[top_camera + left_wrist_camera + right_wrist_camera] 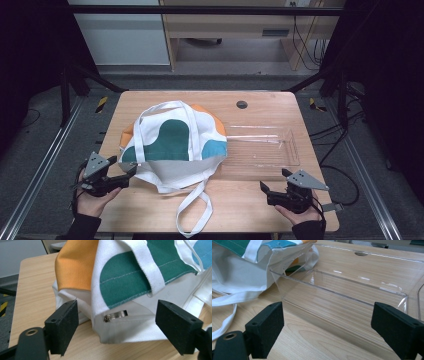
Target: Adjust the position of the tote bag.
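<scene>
Lay crumpled at table (150,210) centre: a white tote bag (172,145) with green, orange and blue patches, one strap (195,210) trailing toward six o'clock. Sat at its three o'clock, partly under the cloth: a clear plastic tray (265,147), nothing visible inside. Hovered wide open and empty-handed, left gripper (131,172) at the bag's eight o'clock corner, right gripper (274,181) short of the tray.

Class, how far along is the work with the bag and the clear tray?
Done: the cloth bag lies partly over the clear tray. In hand: the left gripper, open, is at the bag's corner. Left: the right gripper is open, holding nothing.
</scene>
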